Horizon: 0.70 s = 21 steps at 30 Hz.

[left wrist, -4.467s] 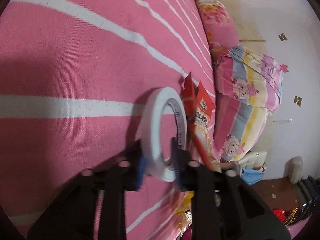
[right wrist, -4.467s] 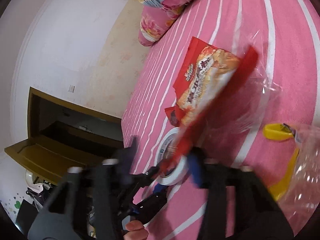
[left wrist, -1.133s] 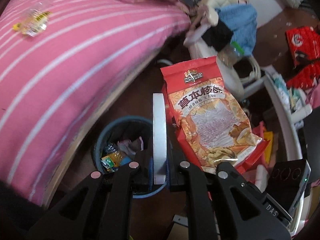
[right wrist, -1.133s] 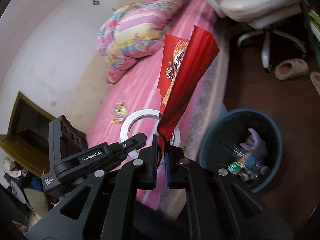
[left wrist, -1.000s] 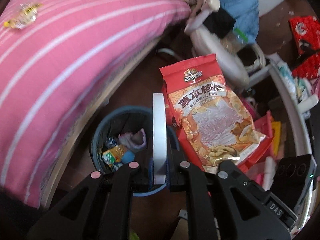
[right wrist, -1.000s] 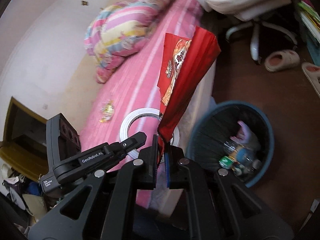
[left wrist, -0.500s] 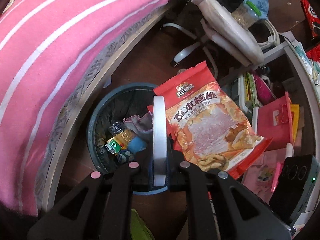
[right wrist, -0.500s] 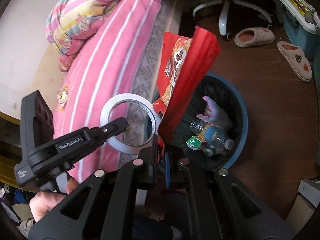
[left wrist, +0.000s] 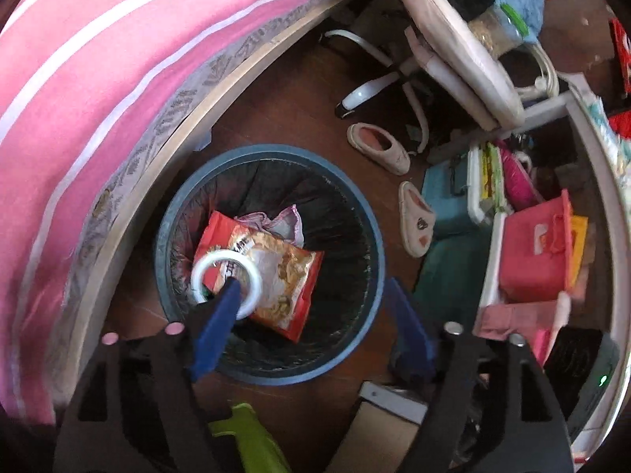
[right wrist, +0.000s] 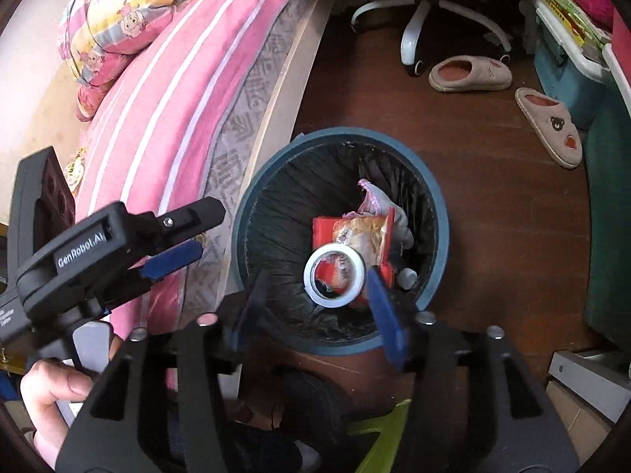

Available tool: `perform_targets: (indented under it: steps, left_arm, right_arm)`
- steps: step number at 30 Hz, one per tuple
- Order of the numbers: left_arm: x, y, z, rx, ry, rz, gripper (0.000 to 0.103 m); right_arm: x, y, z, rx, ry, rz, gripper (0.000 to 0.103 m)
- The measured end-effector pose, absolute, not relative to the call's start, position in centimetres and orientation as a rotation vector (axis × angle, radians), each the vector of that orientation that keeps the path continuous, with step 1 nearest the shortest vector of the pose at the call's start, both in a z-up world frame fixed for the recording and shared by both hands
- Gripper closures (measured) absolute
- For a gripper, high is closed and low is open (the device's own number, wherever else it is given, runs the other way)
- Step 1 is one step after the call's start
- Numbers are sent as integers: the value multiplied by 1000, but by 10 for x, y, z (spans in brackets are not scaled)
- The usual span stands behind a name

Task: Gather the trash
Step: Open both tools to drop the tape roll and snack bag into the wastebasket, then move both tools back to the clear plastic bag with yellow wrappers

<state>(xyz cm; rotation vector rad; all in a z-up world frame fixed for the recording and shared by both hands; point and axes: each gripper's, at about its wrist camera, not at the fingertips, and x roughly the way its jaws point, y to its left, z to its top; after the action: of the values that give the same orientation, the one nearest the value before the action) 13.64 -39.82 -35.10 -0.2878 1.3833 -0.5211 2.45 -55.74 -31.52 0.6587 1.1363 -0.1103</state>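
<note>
Trash is already inside the bin [left wrist: 272, 374]: tape ring [left wrist: 226, 276] lies on the snack bag [left wrist: 276, 272]. Our left tongs [left wrist: 311, 311] and right tongs [right wrist: 315, 303] are opening, nothing between them. We risk bumping the rim when lifting away.

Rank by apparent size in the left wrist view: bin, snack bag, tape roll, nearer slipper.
1. bin
2. snack bag
3. Tape roll and nearer slipper: look alike, not ranked; the roll may sit closer to the camera.
</note>
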Motion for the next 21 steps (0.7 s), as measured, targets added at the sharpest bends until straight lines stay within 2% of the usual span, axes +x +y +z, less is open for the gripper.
perform_targets:
  steps: [6,14,21]
  left_arm:
    - [137,-371,-328,-428,1346,-487,18]
    - [128,-311,-262,-576,1178,-447,15]
    - [129,-224,-208,-687,1019,-403,15]
  right_arm:
    - [23,-558,-284,679,1050,-82,21]
    - [40,-524,-215,659,912,69,15]
    - [78,-460,-165,587,872,238,15]
